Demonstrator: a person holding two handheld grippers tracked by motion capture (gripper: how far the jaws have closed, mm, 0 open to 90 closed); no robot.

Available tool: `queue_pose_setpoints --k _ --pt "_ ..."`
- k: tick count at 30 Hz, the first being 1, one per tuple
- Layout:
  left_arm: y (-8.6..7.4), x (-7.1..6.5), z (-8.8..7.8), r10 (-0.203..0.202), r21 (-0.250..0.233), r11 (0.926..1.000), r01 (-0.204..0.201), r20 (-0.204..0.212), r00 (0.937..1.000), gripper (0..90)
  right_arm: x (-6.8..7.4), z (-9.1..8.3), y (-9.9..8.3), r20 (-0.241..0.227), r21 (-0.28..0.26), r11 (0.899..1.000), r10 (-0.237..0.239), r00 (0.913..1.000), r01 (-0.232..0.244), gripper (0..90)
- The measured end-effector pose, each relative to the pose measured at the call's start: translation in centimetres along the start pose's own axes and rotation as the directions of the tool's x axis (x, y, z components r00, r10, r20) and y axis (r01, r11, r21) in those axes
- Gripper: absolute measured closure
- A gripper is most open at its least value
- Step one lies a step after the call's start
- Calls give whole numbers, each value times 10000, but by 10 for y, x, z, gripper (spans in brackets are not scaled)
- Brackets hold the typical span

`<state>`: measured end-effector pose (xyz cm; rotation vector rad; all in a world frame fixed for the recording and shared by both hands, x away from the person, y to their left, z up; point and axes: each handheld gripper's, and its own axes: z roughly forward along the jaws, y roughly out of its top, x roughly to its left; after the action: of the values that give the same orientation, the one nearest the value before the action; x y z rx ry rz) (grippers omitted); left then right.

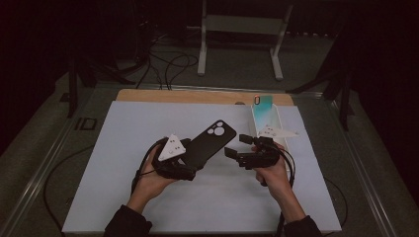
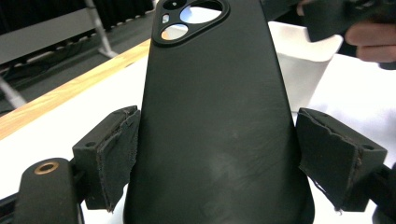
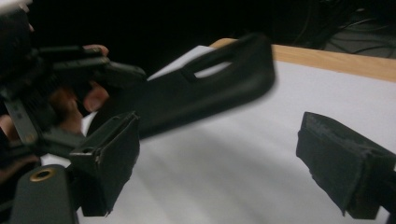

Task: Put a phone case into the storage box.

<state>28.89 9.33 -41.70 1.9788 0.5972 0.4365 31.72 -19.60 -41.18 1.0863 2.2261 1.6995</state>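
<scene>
My left gripper [image 1: 190,165] grips the black phone case [image 1: 207,143], tilted toward the frame's top. My right gripper [image 1: 236,145], jaws apart and empty, points left at mid-frame. Below lies a white table [image 1: 123,148]; the room is dark.

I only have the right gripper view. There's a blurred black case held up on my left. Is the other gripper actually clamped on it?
Observer: Yes. In the left gripper view the black phone case sits between the fingers of the left gripper, with both pads against its side edges.
Operator: Which face of it is up?
Observer: Its outer back. The camera cutout is at the end away from the fingers.
Operator: Is there a phone for it anywhere?
Observer: In the high view, a teal-backed phone sits at the far end of a white box, just beyond the right gripper, which is open with nothing in it.
</scene>
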Motion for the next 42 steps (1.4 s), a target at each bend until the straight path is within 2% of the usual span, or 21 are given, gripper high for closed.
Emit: queue_pose_setpoints --k 4,10,12,13,19,26,37,40,42 --pt "1 -4 2 98 -20 10000 -98 120 9999 164 2 6 5 -290 107 9993 363 9989 -360 166" --pt "2 -8 4 98 -146 9998 -94 281 9996 162 5 14 6 -488 329 9967 764 9959 -749 337" --pt "2 -10 5 166 -120 9998 -163 264 9995 162 5 14 7 -560 332 9963 807 9952 -789 358" --pt "2 -10 5 177 -120 9998 -174 256 9995 161 5 15 7 -692 332 9946 1007 9925 -986 400" --pt "2 -12 8 179 -62 9998 -178 248 9995 161 4 16 8 -1156 269 9882 1529 9815 -1508 522" --pt "2 -14 10 256 137 9996 -259 222 9994 158 10 17 9 -1358 281 9897 1431 9803 -1406 638" --pt "1 -16 13 348 262 9990 -350 87 9994 150 14 18 12 -1391 177 9930 1178 9833 -1164 733" --pt "1 -17 16 377 376 9986 -377 1 9993 142 16 18 12 -1503 121 9938 1112 9824 -1106 773" --pt "0 -17 17 412 437 9982 -406 -113 9991 137 17 19 12 -1628 94 9924 1227 9790 -1228 798"
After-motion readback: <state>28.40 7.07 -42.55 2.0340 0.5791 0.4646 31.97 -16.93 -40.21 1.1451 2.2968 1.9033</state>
